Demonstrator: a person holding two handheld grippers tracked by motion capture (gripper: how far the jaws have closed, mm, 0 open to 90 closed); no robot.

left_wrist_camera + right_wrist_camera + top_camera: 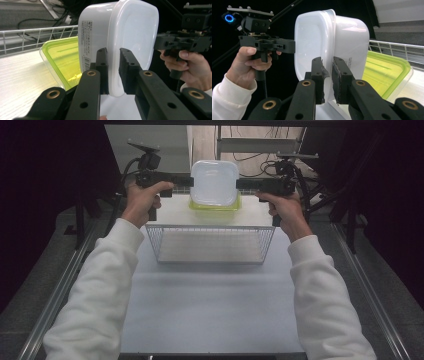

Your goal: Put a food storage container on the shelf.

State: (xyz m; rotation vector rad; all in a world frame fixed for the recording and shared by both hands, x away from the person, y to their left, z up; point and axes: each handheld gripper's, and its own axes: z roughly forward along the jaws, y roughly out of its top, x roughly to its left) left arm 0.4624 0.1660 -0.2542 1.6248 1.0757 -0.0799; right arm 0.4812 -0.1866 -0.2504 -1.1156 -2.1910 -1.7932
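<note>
Left gripper: held level in the left hand, pointed inward, jaws clamped. Right gripper: held level in the right hand, pointed inward, jaws clamped. 2 white-sleeved forearms are extended forward.

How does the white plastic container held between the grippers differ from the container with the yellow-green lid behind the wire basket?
The white plastic container is opaque white and held up, clamped at both rims; the container with the yellow-green lid is clear-walled and rests on the table. Both are rounded rectangular plastic boxes.
</note>
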